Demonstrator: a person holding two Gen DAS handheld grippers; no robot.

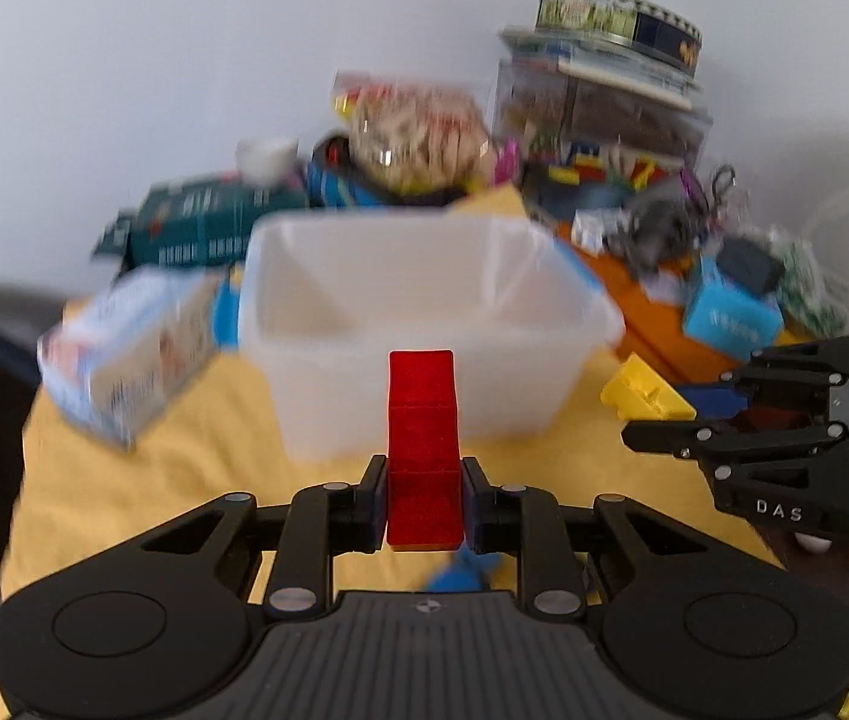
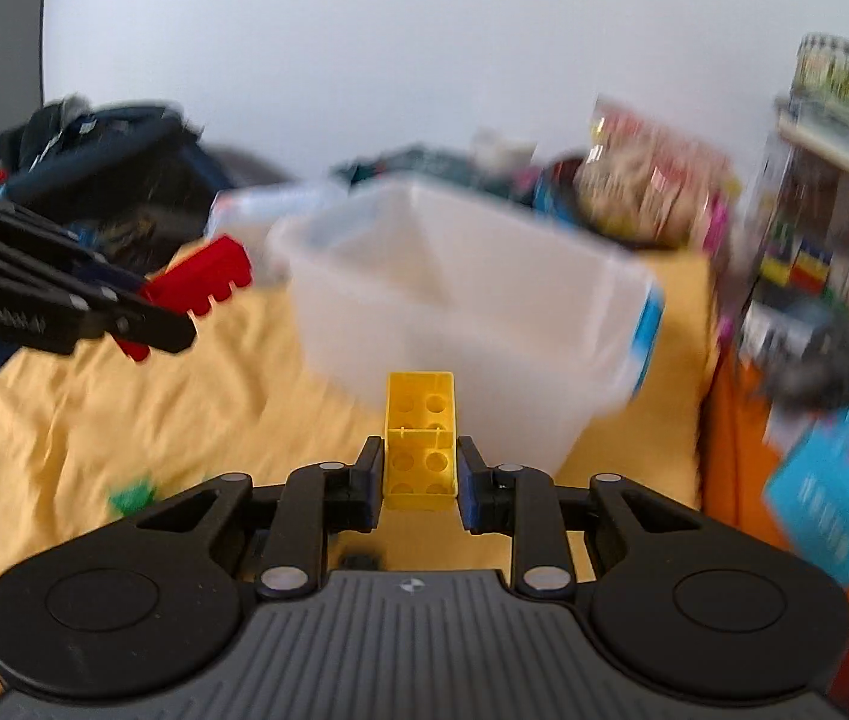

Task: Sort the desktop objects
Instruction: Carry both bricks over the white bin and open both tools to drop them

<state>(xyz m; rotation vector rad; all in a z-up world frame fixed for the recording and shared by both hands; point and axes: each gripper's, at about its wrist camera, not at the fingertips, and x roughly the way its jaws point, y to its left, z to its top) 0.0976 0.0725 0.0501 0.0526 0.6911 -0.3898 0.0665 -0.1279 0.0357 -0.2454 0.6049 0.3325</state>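
My left gripper [image 1: 424,501] is shut on a long red brick [image 1: 423,444] that sticks out forward toward a translucent white bin [image 1: 424,324]. The right wrist view shows the same red brick [image 2: 202,282] at the left, studs down, in the left gripper [image 2: 142,318]. My right gripper [image 2: 418,477] is shut on a yellow brick [image 2: 421,441] whose hollow underside faces up, just short of the bin [image 2: 466,300]. From the left wrist view the right gripper [image 1: 652,420] sits at the right edge with the yellow brick [image 1: 643,393]. Both bricks hang above the yellow cloth [image 1: 184,480].
A blue piece [image 1: 460,573] lies under my left gripper and a green piece [image 2: 133,495] on the cloth at left. A white carton [image 1: 124,348] leans left of the bin. Behind it stand a teal box [image 1: 208,228], a snack bag [image 1: 418,138], stacked boxes [image 1: 604,90] and orange clutter [image 1: 652,306].
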